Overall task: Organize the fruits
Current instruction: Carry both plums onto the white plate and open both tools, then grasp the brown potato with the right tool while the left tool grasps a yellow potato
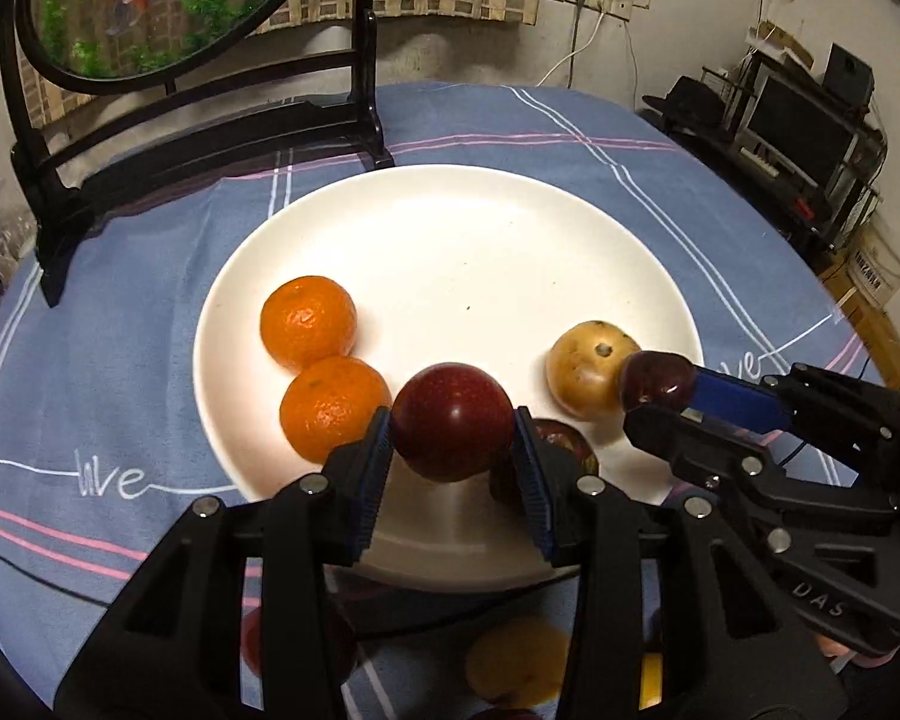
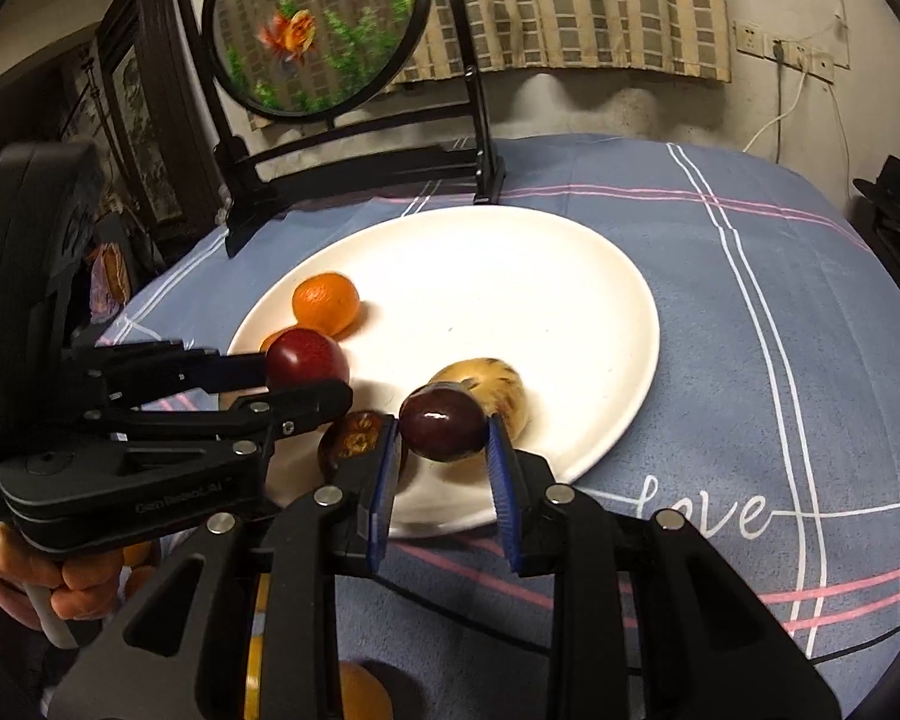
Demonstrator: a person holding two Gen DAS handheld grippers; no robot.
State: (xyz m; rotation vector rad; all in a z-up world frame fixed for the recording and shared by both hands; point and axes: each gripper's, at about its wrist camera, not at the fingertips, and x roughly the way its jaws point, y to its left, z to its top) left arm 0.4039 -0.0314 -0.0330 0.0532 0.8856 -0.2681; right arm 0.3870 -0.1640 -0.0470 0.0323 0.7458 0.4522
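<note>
Here the round dark-red apple sits clamped in the left gripper jaws, just above the white round plate near its front rim. The right gripper jaws pinch a smaller maroon plum-like fruit beside the tan speckled fruit. Lowering each fully before release should prevent rolling into the two oranges.

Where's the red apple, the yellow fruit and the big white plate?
Red apple [image 1: 452, 429]: left wrist view, middle of its skin between the left claw's pads.
Yellow fruit [image 1: 588, 375]: left wrist view, its front face.
Plate [image 1: 450, 240]: left wrist view, bare white part.
</note>
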